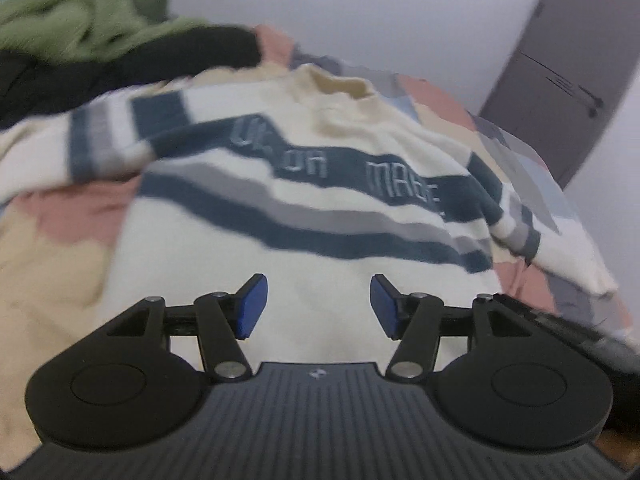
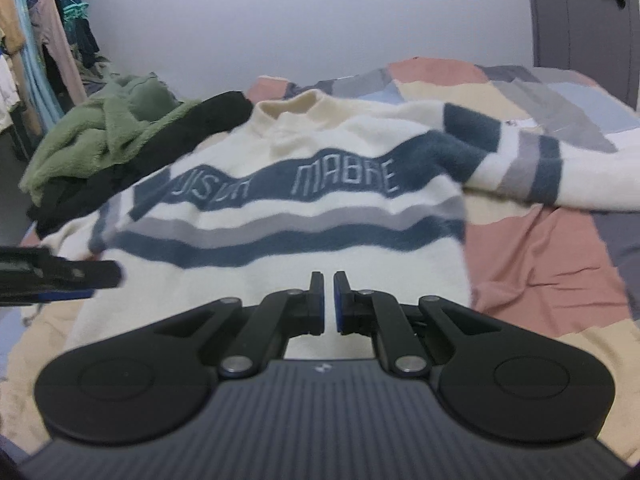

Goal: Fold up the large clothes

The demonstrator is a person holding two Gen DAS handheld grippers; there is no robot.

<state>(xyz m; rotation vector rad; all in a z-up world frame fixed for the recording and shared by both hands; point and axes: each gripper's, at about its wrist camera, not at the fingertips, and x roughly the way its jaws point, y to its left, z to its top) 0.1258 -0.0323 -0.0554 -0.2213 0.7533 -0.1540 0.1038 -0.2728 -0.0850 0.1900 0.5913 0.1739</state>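
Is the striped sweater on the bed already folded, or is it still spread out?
Spread out. The sweater lies flat on the bed, front up, and one sleeve stretches sideways. No fold shows in the body.

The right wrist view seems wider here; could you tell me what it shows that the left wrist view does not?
Only the right wrist view shows the clothes rail with hanging garments, the sweater's right sleeve spread across the bed, and the right gripper, its jaws nearly together with nothing between them. Only the left wrist view shows the left gripper head-on, jaws wide apart. Both show the striped cream sweater, the green garment, the black garment, the patchwork bedspread and the grey door.
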